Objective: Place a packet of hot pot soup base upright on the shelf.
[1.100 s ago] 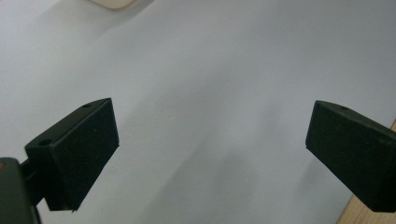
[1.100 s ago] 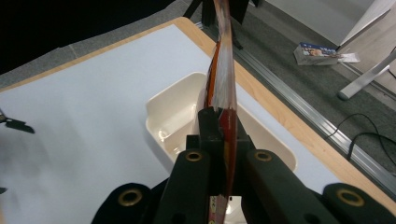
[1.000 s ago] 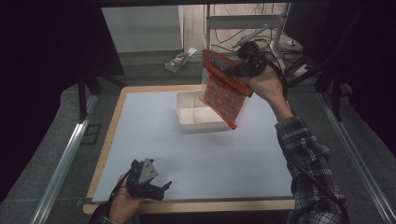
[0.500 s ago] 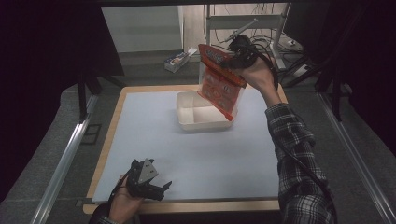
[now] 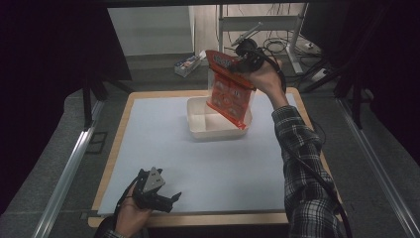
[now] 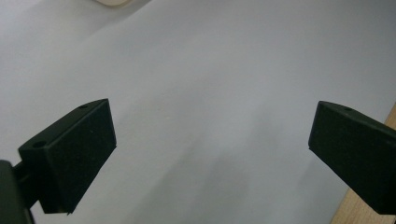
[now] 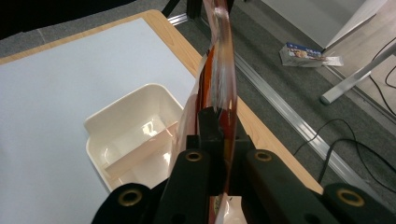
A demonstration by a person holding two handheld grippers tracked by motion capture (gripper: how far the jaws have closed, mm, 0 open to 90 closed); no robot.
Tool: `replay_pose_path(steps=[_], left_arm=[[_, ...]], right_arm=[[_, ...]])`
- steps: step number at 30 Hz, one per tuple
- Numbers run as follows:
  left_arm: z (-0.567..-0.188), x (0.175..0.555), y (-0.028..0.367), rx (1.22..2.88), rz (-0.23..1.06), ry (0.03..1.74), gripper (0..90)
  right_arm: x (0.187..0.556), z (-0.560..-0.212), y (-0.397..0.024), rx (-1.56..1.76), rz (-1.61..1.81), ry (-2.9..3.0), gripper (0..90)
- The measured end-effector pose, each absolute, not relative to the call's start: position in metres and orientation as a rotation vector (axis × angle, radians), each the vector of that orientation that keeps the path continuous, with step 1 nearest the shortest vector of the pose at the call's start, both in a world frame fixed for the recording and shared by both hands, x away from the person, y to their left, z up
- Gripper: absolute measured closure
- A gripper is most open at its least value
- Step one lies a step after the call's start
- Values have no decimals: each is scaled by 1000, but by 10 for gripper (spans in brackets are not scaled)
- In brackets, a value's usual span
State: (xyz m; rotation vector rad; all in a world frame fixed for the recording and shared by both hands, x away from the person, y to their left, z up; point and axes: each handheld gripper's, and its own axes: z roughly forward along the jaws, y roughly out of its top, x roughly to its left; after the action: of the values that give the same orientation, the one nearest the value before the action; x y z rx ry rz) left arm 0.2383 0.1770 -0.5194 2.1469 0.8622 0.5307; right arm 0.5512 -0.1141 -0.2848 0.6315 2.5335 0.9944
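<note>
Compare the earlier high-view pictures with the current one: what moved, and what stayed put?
The right hand-held gripper, shut on the red bag, carried it left and farther back over the white container. The left hand-held gripper stayed open near the front edge; the container did not move.

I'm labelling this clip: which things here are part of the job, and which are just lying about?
In use:
- glossy red-orange snack bag, pinched by the right gripper
- cream plastic divided tray under the bag
- left gripper, open, idle over the pale blue mat

Lying about:
- small printed carton on the floor
- floor cables
</note>
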Motion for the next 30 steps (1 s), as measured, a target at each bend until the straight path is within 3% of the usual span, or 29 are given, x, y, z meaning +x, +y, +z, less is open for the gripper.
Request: replay_pose_path(steps=[17, 30], left_arm=[[-520, 238, 176, 2156, 527, 842, 3], [-520, 238, 175, 2168, 525, 838, 3]], right_arm=[[553, -280, -96, 590, 978, 2505, 890], [572, -325, -104, 694, 986, 2533, 883]])
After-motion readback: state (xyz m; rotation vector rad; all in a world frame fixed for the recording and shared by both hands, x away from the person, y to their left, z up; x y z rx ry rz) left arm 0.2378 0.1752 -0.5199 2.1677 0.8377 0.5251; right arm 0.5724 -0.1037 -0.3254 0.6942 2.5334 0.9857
